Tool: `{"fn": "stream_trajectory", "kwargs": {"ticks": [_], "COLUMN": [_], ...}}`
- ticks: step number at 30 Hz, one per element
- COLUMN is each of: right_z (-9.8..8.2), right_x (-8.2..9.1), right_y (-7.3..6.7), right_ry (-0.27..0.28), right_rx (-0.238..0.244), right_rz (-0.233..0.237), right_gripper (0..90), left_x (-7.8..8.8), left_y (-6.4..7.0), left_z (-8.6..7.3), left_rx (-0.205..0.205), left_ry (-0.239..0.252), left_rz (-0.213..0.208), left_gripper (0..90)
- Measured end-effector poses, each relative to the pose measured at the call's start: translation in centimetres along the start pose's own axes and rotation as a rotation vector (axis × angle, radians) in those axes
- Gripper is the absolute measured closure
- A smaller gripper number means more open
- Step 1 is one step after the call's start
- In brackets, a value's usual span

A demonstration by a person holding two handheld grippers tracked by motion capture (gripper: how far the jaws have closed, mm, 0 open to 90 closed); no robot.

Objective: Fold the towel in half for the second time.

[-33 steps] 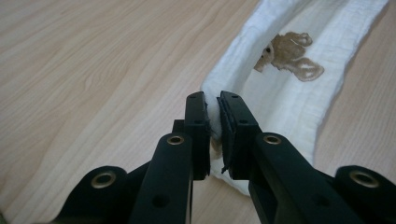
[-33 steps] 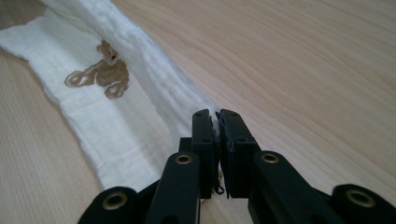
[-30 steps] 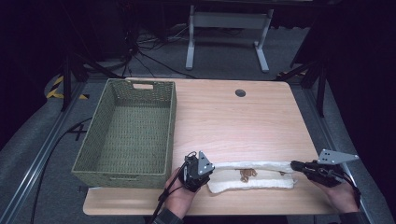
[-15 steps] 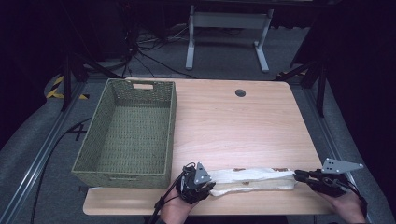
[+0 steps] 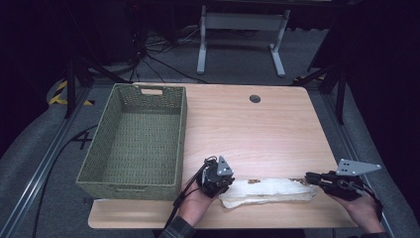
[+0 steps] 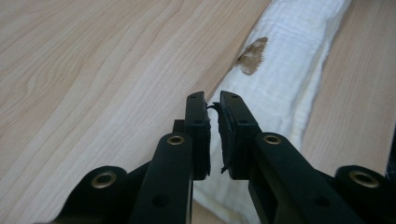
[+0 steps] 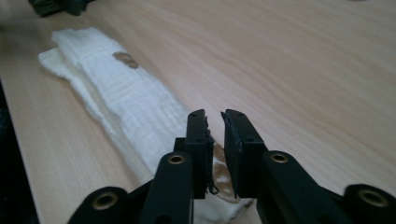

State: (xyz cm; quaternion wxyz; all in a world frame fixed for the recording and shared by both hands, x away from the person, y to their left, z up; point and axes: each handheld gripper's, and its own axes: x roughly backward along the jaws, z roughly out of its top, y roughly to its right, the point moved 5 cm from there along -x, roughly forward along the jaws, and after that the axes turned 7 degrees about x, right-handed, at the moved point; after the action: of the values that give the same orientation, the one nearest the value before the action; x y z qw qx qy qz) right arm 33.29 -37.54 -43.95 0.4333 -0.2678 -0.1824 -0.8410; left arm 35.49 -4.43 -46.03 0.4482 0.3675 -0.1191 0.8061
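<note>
A white cloth point(image 5: 270, 191) folded into a long strip lies along the front of the wooden table point(image 5: 257, 134), with a brown stain point(image 5: 254, 181) on its far edge. My left gripper point(image 5: 228, 185) sits at the strip's left end. Its jaws have just been closing and stand nearly together with nothing between them. In the left gripper view the gripper point(image 6: 212, 100) hovers over the cloth point(image 6: 299, 60) and the stain point(image 6: 253, 55). My right gripper point(image 5: 308, 176) is at the strip's right end. Its jaws point(image 7: 214, 115) have also just been closing, with nothing between them, above the cloth point(image 7: 126, 93).
A green woven basket point(image 5: 182, 134) stands on the left half of the table. A round cable hole point(image 5: 255, 98) sits near the far edge. Bare wood stretches beyond the cloth. Dark floor, cables and a metal stand point(image 5: 240, 22) lie behind the table.
Both hands dipped toward the front edge half a second ago and came back. The left gripper has ended up slightly farther from the front edge, and the cloth lies flatter as a strip.
</note>
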Motion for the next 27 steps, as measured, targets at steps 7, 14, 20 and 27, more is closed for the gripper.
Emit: {"fn": "stream_trajectory", "kwargs": {"ticks": [7, 14, 20, 27], "right_z": [-2.2, -3.8, -4.1, -3.2], "right_x": [-1.2, -2.1, -2.4, -2.6], "right_y": [-1.2, -1.4, -0.5, -0.4], "right_ry": [-0.087, -0.176, -0.214, -0.203], "right_rx": [-0.013, 0.003, 0.02, 0.031], "right_rz": [0.073, 0.096, 0.054, 0.023], "right_gripper": [87.5, 88.4, 89.7, 89.6], "left_x": [-1.6, -2.1, -1.4, -1.0], "left_y": [0.8, 2.7, 3.3, 3.6], "left_z": [-1.1, -3.0, -4.0, -3.0], "left_rx": [0.013, -0.003, -0.039, -0.052], "left_ry": [-0.097, -0.165, -0.202, -0.137], "left_rz": [-0.086, -0.176, -0.212, -0.207], "left_gripper": [87.2, 89.1, 89.6, 87.0]}}
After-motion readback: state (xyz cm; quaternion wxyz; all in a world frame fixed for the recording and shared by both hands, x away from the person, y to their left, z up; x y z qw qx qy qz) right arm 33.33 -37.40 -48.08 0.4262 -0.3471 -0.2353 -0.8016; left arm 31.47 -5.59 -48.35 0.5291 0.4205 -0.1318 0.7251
